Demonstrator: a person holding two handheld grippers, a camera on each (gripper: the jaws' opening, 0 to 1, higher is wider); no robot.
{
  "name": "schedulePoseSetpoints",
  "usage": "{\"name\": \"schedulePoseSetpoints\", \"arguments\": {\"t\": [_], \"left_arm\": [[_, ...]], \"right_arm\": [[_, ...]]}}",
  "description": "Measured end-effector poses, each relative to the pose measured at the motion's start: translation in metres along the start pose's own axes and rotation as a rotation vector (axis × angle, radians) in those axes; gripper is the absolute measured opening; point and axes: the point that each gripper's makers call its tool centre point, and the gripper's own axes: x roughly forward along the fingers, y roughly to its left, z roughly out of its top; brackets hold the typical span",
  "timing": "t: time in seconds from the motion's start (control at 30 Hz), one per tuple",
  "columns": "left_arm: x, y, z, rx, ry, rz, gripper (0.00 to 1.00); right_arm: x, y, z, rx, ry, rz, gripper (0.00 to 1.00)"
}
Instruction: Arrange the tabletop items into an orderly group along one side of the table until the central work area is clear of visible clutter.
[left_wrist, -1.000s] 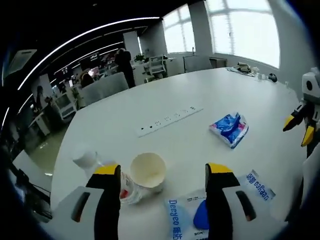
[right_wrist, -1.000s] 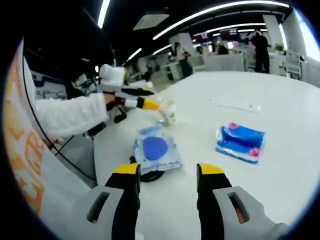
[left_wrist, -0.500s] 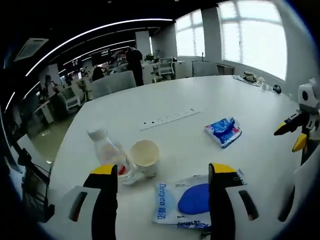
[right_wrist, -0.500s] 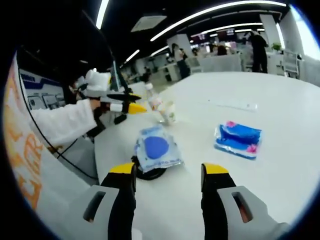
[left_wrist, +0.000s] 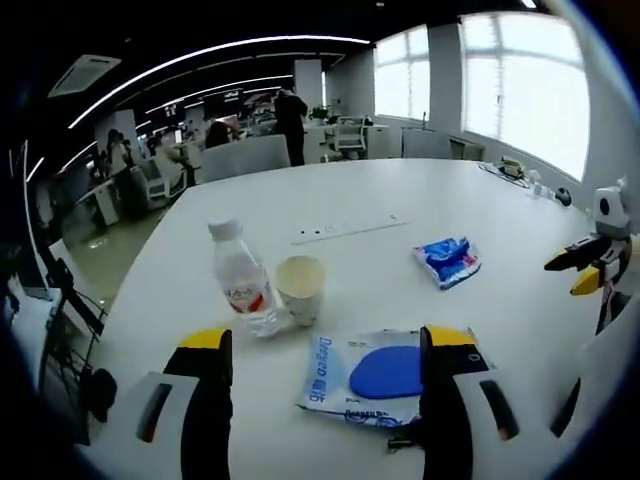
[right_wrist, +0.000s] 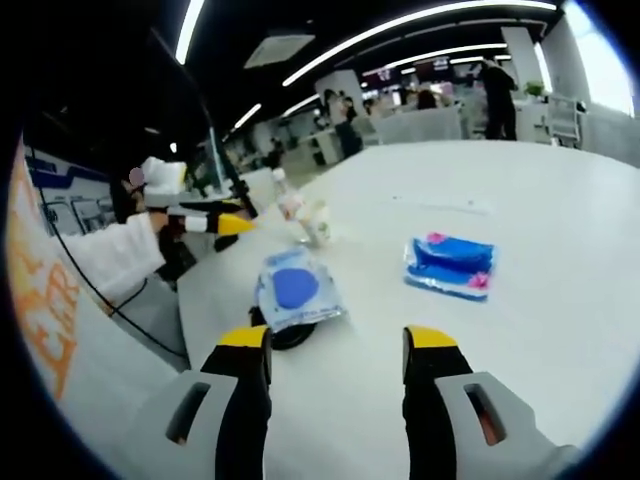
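Since a second ago the left gripper (left_wrist: 325, 355), jaws apart and empty, has backed away from the bottle (left_wrist: 244, 280) and cup (left_wrist: 300, 288) standing upright mid-frame, so grouping remains undone, while the right gripper (right_wrist: 340, 350) hovers apart above the pouch (right_wrist: 292, 290).

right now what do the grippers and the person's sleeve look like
Both grippers, left gripper and right gripper, have grey jaws with black inner faces and yellow tips. The person wears a white sleeve, with a thin black cable hanging beneath it.
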Motion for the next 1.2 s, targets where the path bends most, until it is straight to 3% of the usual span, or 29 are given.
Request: {"name": "schedulePoseSetpoints", "arguments": {"t": [0.67, 1.2], "left_arm": [[-0.011, 0.010, -0.035, -0.064, 0.076, 0.030, 0.78], [-0.006, -0.001, -0.035, -0.066, 0.093, 0.015, 0.77]], "right_arm": [[-0.006, -0.019, -0.016, 0.088, 0.040, -0.049, 0.50], [-0.011, -0.030, -0.021, 0.124, 0.044, -0.065, 0.50]]}}
